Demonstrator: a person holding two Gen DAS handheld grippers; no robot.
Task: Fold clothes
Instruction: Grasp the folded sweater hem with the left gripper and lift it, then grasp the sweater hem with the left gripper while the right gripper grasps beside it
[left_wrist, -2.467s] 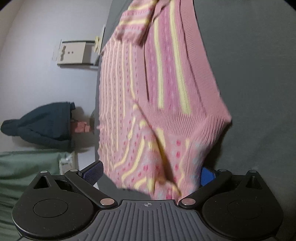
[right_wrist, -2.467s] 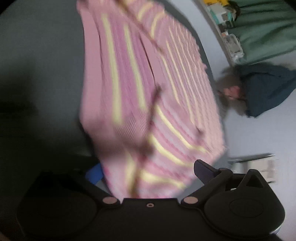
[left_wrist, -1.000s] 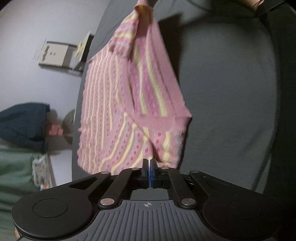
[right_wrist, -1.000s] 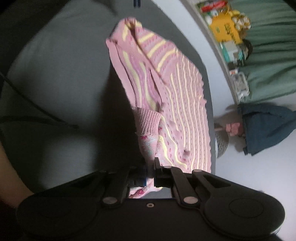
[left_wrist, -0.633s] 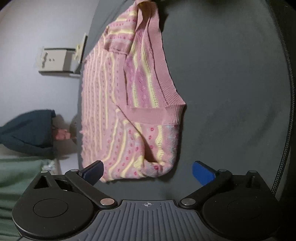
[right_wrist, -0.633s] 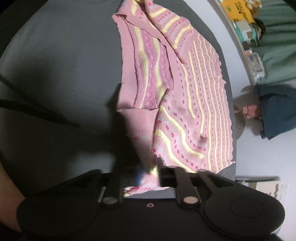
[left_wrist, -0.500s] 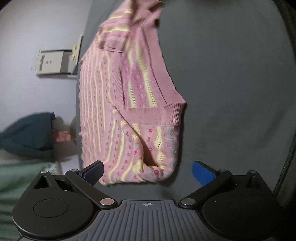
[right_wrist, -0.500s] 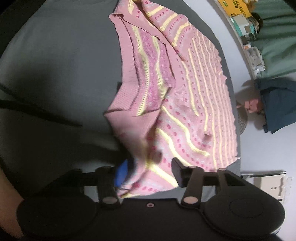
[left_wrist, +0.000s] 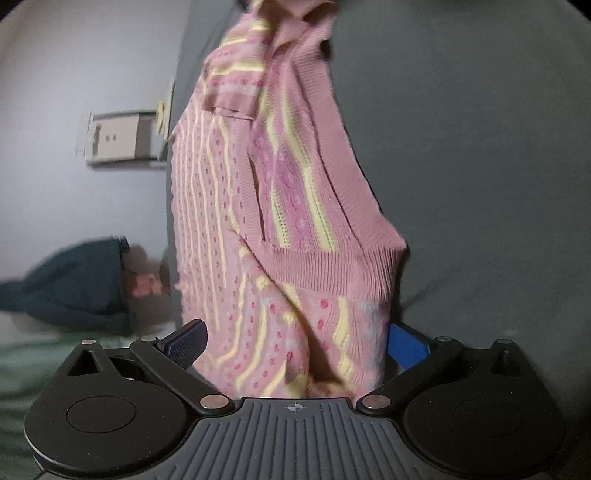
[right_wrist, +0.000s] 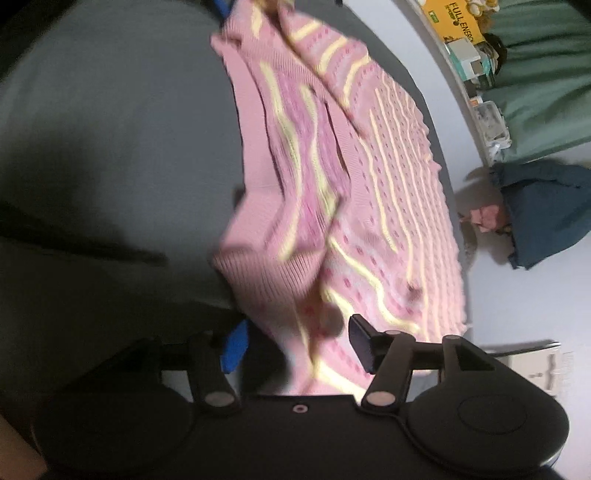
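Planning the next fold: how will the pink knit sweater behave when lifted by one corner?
The pink knit sweater probably flops and drapes: it already lies in soft creases. Its ribbed hem likely stretches. The textured knit should grip, not slip.

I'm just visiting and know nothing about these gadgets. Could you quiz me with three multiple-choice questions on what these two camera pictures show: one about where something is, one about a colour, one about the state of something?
1. Where does the knitted sweater lie?
A. on a dark grey surface
B. on a white tiled floor
C. inside a wooden drawer

2. What colour are the thin stripes running along the pink sweater?
A. black
B. pale yellow
C. bright orange

3. How do the jaws of the left gripper stand?
A. pressed tightly together
C. spread wide apart, pads not squeezing the cloth
B. hidden from the camera

Answers:
1. A: grey cloth-like surface surrounds the sweater in both views.
2. B: yellow lines run beside rows of pink dots.
3. C: the two blue pads sit at either side of the sweater's near end, with no pinch visible.
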